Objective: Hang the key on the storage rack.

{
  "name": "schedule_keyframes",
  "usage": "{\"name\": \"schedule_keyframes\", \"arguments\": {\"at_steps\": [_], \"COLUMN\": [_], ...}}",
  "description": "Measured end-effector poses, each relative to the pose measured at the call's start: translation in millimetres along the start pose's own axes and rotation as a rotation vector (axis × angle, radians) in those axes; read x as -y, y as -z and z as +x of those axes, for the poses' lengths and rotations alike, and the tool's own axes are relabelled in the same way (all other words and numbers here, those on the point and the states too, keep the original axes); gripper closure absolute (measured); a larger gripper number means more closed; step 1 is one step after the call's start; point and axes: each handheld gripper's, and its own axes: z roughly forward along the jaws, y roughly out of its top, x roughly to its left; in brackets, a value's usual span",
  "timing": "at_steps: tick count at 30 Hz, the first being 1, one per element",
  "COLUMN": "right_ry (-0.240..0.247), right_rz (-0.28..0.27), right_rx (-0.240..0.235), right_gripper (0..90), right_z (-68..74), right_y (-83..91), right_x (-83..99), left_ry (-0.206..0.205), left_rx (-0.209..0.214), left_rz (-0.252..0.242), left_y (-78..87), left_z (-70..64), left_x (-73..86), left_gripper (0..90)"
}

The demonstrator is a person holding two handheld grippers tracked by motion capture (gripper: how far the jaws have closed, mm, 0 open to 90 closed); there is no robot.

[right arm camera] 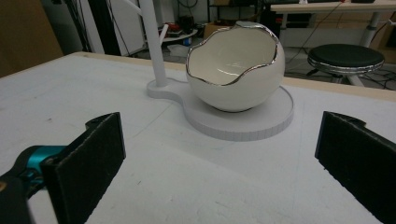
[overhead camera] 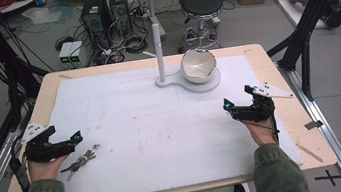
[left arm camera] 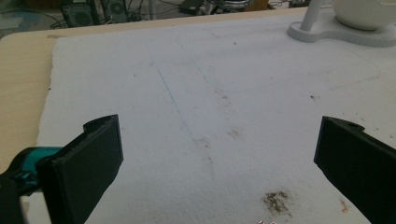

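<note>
Lower left of high view, left gripper [overhead camera: 74, 138] partly hides keys [overhead camera: 79, 163]; both grippers' jaws apart, right gripper [overhead camera: 238, 100] empty.

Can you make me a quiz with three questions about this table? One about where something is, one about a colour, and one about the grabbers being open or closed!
1. Where are the keys?
A. by the left gripper
B. inside the bowl
C. on the stool

2. What colour is the bowl inside?
A. red
B. white
C. black

3. How are the right gripper's jaws?
A. shut on the keys
C. shut on the bowl
B. open wide

Answers: 1 A, in the high view the keys lie on the mat just by the left gripper. 2 B, the right gripper view shows a white inside with a shiny rim. 3 B, its own view shows both jaws far apart with nothing between.
</note>
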Motion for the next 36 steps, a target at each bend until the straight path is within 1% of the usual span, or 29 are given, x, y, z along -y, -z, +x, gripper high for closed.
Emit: {"name": "schedule_keyframes", "arguments": {"at_steps": [2, 3, 4, 5, 6, 7, 8, 10, 15, 16, 17, 18, 19, 25, 27, 30, 31, 34, 36], "right_ry": [-0.002, -0.002, -0.002, -0.002, -0.002, -0.002, -0.002, -0.001, -0.005, -0.005, -0.009, -0.009, -0.005, -0.005, -0.007, -0.005, -0.001, 0.002, -0.004], "right_rz": [0.000, 0.000, 0.000, 0.001, 0.001, 0.000, 0.000, -0.001, 0.003, 0.003, 0.005, 0.005, 0.004, 0.006, 0.008, 0.010, 0.008, 0.009, 0.011], "right_rx": [-0.002, -0.002, -0.002, -0.003, -0.003, -0.005, -0.005, -0.005, -0.009, -0.010, -0.011, -0.011, -0.011, -0.014, -0.016, -0.017, -0.019, -0.019, -0.022], "right_gripper": [0.6, 0.6, 0.6, 0.6, 0.6, 0.6, 0.6, 0.6, 0.6, 0.6, 0.6, 0.6, 0.6, 0.6, 0.6, 0.6, 0.6, 0.6, 0.6], "right_z": [0.2, 0.4, 0.4, 0.3, 0.3, 0.3, 0.3, -0.2, -0.2, -0.4, -0.3, -0.3, -0.4, -0.1, 0.2, 0.4, 0.3, 0.2, 0.9], "right_y": [0.2, 0.4, 0.4, 0.5, 0.5, 0.3, 0.3, 0.0, 0.1, 0.3, 0.3, 0.3, 0.1, 0.0, -0.2, -0.3, -0.6, -0.7, -0.7], "right_x": [0.0, -0.1, -0.1, 0.0, 0.0, 0.0, 0.0, 0.1, 0.2, 0.2, 0.3, 0.3, 0.3, 0.3, 0.3, 0.5, 0.5, 0.6, 0.6], "left_ry": [-0.002, -0.009, -0.009, -0.010, -0.010, -0.006, -0.006, -0.009, -0.028, -0.027, -0.037, -0.037, -0.046, -0.067, -0.066, -0.071, -0.077, -0.079, -0.086], "left_rx": [0.007, 0.009, 0.009, 0.010, 0.010, 0.015, 0.015, 0.019, 0.033, 0.034, 0.036, 0.036, 0.044, 0.059, 0.059, 0.071, 0.075, 0.084, 0.089], "left_rz": [0.010, 0.028, 0.028, 0.047, 0.047, 0.071, 0.071, 0.091, 0.138, 0.137, 0.148, 0.148, 0.158, 0.179, 0.182, 0.194, 0.206, 0.218, 0.230], "left_y": [-0.5, -1.1, -1.1, -2.2, -2.2, -3.9, -3.9, -5.5, -8.8, -9.5, -10.3, -10.3, -11.0, -13.2, -13.6, -14.4, -14.9, -15.7, -16.6], "left_z": [-0.8, -1.3, -1.3, -1.9, -1.9, -2.5, -2.5, -3.7, -5.8, -6.6, -7.9, -7.9, -8.9, -11.2, -11.7, -12.4, -12.9, -14.0, -15.3], "left_x": [0.1, 0.3, 0.3, 0.5, 0.5, 0.5, 0.5, 0.5, 1.3, 1.7, 2.1, 2.1, 2.2, 3.4, 3.6, 4.1, 4.4, 4.9, 5.5], "left_gripper": [1.7, 1.7, 1.7, 1.7, 1.7, 1.7, 1.7, 1.7, 1.7, 1.7, 1.7, 1.7, 1.7, 1.7, 1.7, 1.7, 1.7, 1.7, 1.7]}}
